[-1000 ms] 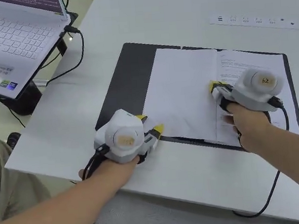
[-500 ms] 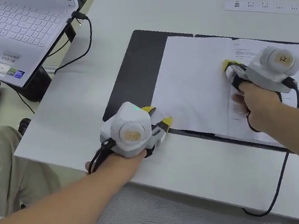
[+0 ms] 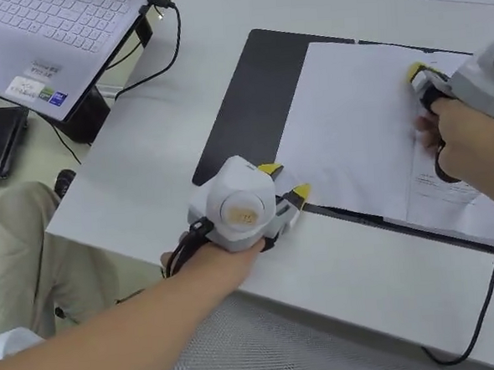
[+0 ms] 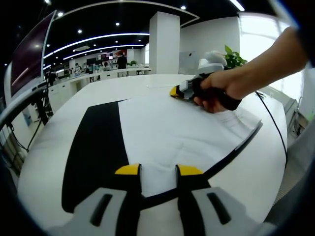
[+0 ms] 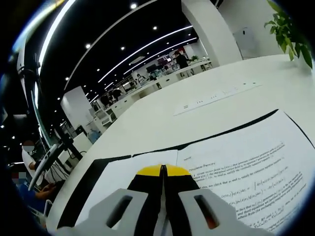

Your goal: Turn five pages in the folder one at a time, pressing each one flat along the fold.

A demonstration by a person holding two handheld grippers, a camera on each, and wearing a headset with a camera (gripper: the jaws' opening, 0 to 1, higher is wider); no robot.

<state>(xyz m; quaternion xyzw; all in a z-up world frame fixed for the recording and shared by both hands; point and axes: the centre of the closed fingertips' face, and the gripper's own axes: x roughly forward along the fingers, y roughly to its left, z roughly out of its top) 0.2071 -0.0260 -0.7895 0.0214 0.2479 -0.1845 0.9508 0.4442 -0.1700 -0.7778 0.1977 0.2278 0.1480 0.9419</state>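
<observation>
While the white table (image 3: 129, 175) runs past every edge of the head view, your open folder (image 3: 251, 109) lies flat on it, its right end cut off. Your left gripper (image 3: 286, 180) rests at its near edge, jaws parted, gripping nothing. Your right gripper (image 3: 416, 76), mostly hidden behind your hand, presses closed jaws onto the fold.

The folder (image 3: 242, 110) is black; its left page (image 3: 353, 128), at 1 o'clock in the head view, is plain white, and the right page (image 5: 246, 182) is white with rows of tiny black print. The left gripper (image 3: 287, 181) and the right gripper (image 3: 418, 75) are both whitish grey, with black jaws and bright yellow ends. The desk (image 3: 145, 158) is pale white, the laptop (image 3: 61, 29) at 10 o'clock is silver with white keys, and the trousers (image 3: 16, 249) at 8 o'clock are tan.
</observation>
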